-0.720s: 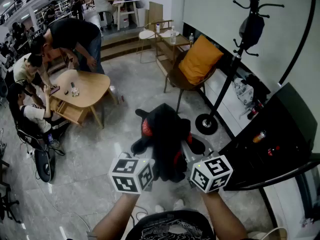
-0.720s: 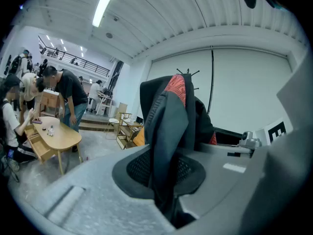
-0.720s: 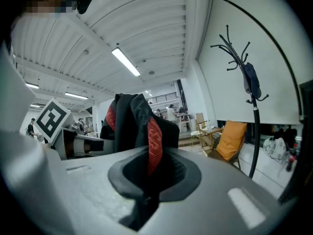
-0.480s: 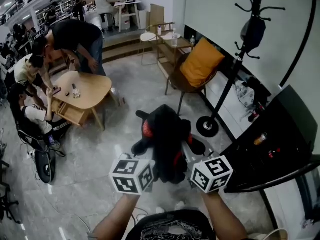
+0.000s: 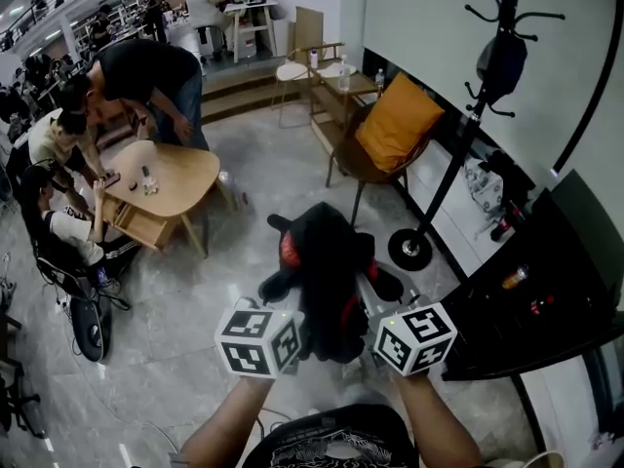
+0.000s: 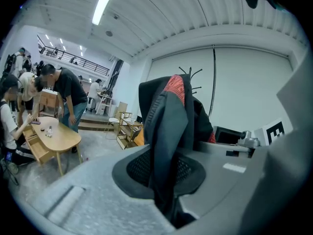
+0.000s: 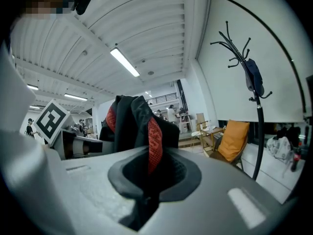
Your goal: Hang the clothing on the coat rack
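A black garment with red lining (image 5: 327,271) is held up in front of me by both grippers. My left gripper (image 5: 292,331) is shut on its left side, where black cloth (image 6: 168,131) is pinched between the jaws. My right gripper (image 5: 366,334) is shut on its right side, where a red strip (image 7: 152,146) runs down into the jaws. The black coat rack (image 5: 458,135) stands ahead to the right by the white wall, with a dark bag (image 5: 499,61) hanging on one hook. In the right gripper view the coat rack (image 7: 254,97) rises at the right.
A chair with an orange cushion (image 5: 395,120) stands left of the rack's round base (image 5: 410,250). A black cabinet (image 5: 546,281) is at my right. Several people gather round a low wooden table (image 5: 166,178) at the left. More chairs and a small table (image 5: 327,71) stand behind.
The view has shifted slightly, with the rack and chair a little nearer. Both grippers still hold the garment the same way.
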`<control>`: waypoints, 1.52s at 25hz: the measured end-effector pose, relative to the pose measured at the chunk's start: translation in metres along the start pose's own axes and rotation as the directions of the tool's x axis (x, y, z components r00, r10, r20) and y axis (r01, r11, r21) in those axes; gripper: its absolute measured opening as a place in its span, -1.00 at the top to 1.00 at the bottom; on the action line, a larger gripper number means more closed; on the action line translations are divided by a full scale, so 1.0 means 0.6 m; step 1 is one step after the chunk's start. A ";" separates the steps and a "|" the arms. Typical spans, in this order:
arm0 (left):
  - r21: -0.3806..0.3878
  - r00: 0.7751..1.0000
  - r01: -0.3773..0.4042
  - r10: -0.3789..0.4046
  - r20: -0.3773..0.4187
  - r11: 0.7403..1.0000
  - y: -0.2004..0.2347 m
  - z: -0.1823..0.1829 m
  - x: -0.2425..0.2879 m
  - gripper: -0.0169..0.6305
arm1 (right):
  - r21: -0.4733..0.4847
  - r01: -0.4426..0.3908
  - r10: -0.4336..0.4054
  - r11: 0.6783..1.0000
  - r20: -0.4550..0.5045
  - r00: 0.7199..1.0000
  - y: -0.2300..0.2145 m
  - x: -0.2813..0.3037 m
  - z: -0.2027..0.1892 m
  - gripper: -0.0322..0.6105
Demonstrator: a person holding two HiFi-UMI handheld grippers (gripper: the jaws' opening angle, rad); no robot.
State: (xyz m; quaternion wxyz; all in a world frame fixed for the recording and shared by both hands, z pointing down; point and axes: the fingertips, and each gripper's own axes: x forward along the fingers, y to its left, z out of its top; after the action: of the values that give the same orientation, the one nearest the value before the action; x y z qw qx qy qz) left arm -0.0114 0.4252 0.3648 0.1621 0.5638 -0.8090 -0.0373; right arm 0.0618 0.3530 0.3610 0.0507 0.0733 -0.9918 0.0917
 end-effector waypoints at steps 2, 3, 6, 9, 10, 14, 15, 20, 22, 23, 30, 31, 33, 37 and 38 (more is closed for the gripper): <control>0.005 1.000 0.001 -0.001 -0.006 1.000 0.004 0.001 0.020 0.84 | 0.008 -0.002 0.002 1.000 0.004 1.000 -0.015 0.014 0.000 0.82; 0.006 1.000 0.000 0.000 -0.008 1.000 0.007 0.002 0.031 0.84 | 0.011 -0.004 0.004 1.000 0.005 1.000 -0.024 0.021 0.000 0.82; 0.008 1.000 -0.003 0.003 -0.010 1.000 0.013 0.008 0.071 0.84 | 0.011 -0.014 0.014 1.000 0.008 1.000 -0.050 0.043 0.004 0.82; 0.012 1.000 -0.006 0.006 -0.014 1.000 0.011 0.021 0.116 0.84 | 0.015 -0.020 0.020 1.000 0.013 1.000 -0.086 0.063 0.017 0.82; 0.012 1.000 -0.006 0.006 -0.016 1.000 0.008 0.026 0.132 0.84 | 0.018 -0.022 0.022 1.000 0.015 1.000 -0.100 0.068 0.023 0.82; 0.006 1.000 -0.008 0.008 -0.019 1.000 0.003 0.044 0.189 0.84 | 0.023 -0.026 0.026 0.999 0.020 0.999 -0.150 0.093 0.041 0.82; 0.007 1.000 -0.006 0.007 -0.021 1.000 0.003 0.047 0.201 0.84 | 0.023 -0.026 0.025 0.999 0.022 0.999 -0.161 0.100 0.044 0.82; 0.011 1.000 -0.008 0.009 -0.030 1.000 0.002 0.059 0.264 0.84 | 0.025 -0.026 0.025 0.999 0.029 0.999 -0.216 0.128 0.059 0.82; 0.013 0.999 -0.005 0.005 -0.034 1.000 -0.005 0.064 0.293 0.84 | 0.026 -0.022 0.022 0.999 0.030 0.999 -0.244 0.135 0.065 0.82; 0.014 0.999 -0.002 0.002 -0.036 1.000 -0.009 0.066 0.307 0.84 | 0.027 -0.020 0.019 0.999 0.030 0.999 -0.258 0.139 0.068 0.82; 0.018 0.999 0.007 -0.007 -0.050 1.000 -0.026 0.081 0.394 0.84 | 0.024 -0.013 0.013 1.000 0.026 1.000 -0.338 0.165 0.087 0.82; 0.019 0.999 0.007 -0.006 -0.053 1.000 -0.028 0.083 0.406 0.84 | 0.026 -0.013 0.012 1.000 0.026 1.000 -0.348 0.170 0.089 0.82; 0.022 0.998 0.005 -0.003 -0.056 1.000 -0.030 0.087 0.427 0.84 | 0.028 -0.014 0.014 0.999 0.028 1.000 -0.366 0.179 0.094 0.82; 0.027 0.998 -0.004 0.005 -0.060 1.000 -0.031 0.091 0.461 0.84 | 0.030 -0.023 0.022 0.999 0.031 0.999 -0.396 0.193 0.097 0.82; 0.028 0.998 -0.005 0.006 -0.060 1.000 -0.031 0.092 0.468 0.84 | 0.030 -0.024 0.024 0.999 0.031 0.999 -0.403 0.197 0.097 0.82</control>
State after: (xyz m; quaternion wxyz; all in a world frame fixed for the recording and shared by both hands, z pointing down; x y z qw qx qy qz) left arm -0.0989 0.1521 0.3702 0.1786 0.5646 -0.8058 -0.0084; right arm -0.0221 0.0911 0.3595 0.0331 0.0636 -0.9917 0.1064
